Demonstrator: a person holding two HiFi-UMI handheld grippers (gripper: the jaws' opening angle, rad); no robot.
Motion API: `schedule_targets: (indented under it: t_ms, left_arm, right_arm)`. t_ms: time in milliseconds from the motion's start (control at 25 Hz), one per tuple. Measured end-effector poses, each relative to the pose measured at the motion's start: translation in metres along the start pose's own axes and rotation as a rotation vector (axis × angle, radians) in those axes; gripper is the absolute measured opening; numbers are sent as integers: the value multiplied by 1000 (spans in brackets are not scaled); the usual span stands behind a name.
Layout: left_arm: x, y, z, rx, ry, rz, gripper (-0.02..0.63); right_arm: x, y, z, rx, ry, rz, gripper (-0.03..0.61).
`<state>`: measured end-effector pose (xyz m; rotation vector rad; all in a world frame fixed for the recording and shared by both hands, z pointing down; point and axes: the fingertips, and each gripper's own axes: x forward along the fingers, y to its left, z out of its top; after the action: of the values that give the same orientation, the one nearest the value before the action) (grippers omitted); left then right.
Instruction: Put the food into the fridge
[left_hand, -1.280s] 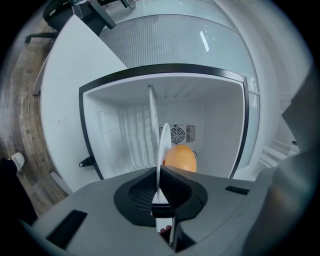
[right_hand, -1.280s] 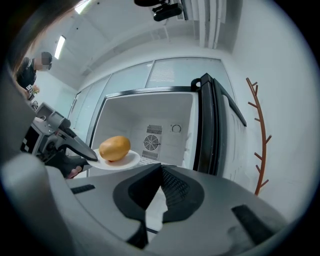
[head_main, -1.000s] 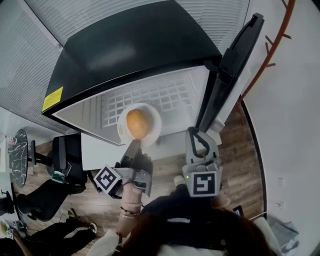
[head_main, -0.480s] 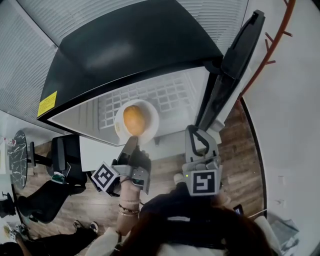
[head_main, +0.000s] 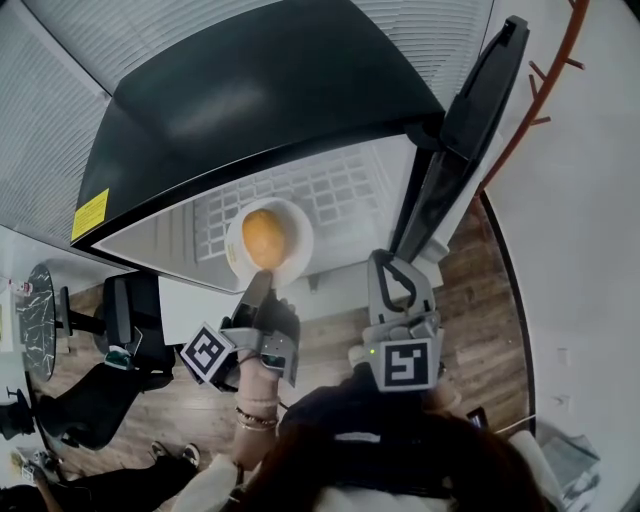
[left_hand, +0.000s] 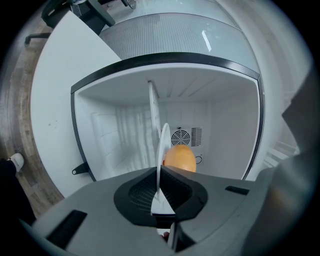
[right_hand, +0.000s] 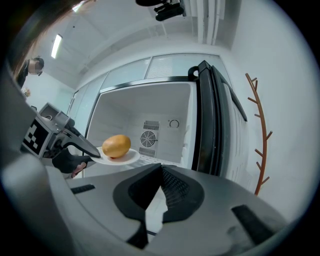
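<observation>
Fruit, orange-yellow on a white plate, has been edged slightly further into the mouth of the open fridge, above its wire shelf. The plate's rim is clamped by the left claw, and set-down is judged near. The right claw is held closed and empty beside the door.

Black-topped fridge, its door swung open at right, white wire shelf inside. Left tongs clamped on the near rim of a white plate bearing one orange-yellow fruit, the plate held at the fridge opening; right tongs closed and empty, just beside the door's lower end. Wooden floor beneath, black chair at left.
</observation>
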<state>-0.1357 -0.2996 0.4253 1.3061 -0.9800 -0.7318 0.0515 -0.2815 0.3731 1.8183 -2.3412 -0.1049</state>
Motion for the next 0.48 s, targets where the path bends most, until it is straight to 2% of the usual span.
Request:
schedule_targets:
  t_ms: [480]
  left_arm:
    - [8,1,6,-5,3,8,15]
  right_arm:
    - [0,-2,-3,3,12,-13,0]
